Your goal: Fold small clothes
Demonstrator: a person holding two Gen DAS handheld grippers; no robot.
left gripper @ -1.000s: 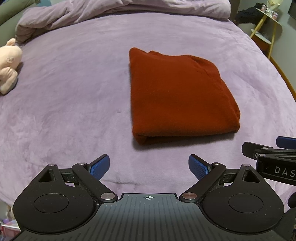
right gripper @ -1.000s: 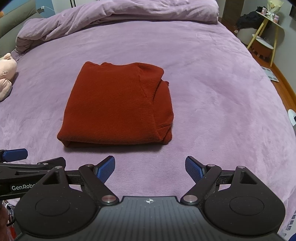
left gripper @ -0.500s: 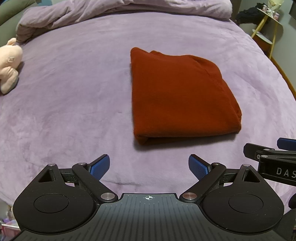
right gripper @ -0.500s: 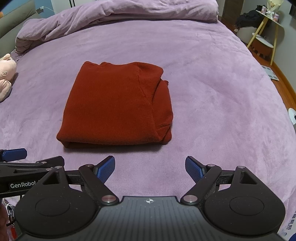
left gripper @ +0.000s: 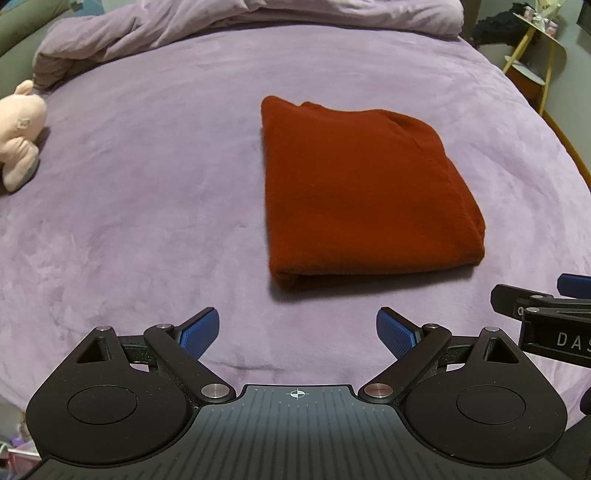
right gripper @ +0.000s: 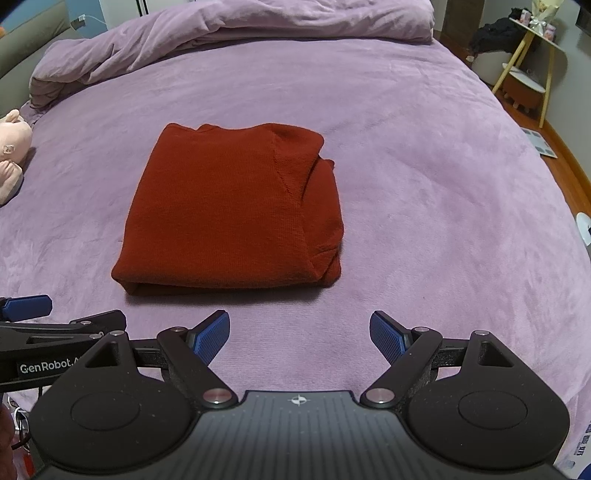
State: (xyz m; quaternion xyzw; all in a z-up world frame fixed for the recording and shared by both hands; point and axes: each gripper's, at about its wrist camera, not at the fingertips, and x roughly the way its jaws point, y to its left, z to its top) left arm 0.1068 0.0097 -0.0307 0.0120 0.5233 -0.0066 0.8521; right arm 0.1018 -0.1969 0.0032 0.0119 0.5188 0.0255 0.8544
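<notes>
A rust-red sweater (left gripper: 365,192) lies folded into a neat rectangle on the purple bed (left gripper: 147,184); it also shows in the right wrist view (right gripper: 229,214), with a tucked sleeve along its right edge. My left gripper (left gripper: 297,330) is open and empty, hovering short of the sweater's near edge. My right gripper (right gripper: 299,332) is open and empty too, at the same distance. Each gripper shows at the edge of the other's view: the right gripper (left gripper: 546,306) and the left gripper (right gripper: 44,317).
A rumpled purple duvet (right gripper: 240,33) lies along the far side of the bed. A pink plush toy (left gripper: 18,136) sits at the left edge. A yellow-legged side table (right gripper: 532,59) stands on the floor beyond the bed's right side.
Both grippers have drawn back very slightly from the sweater. The sweater has not moved.
</notes>
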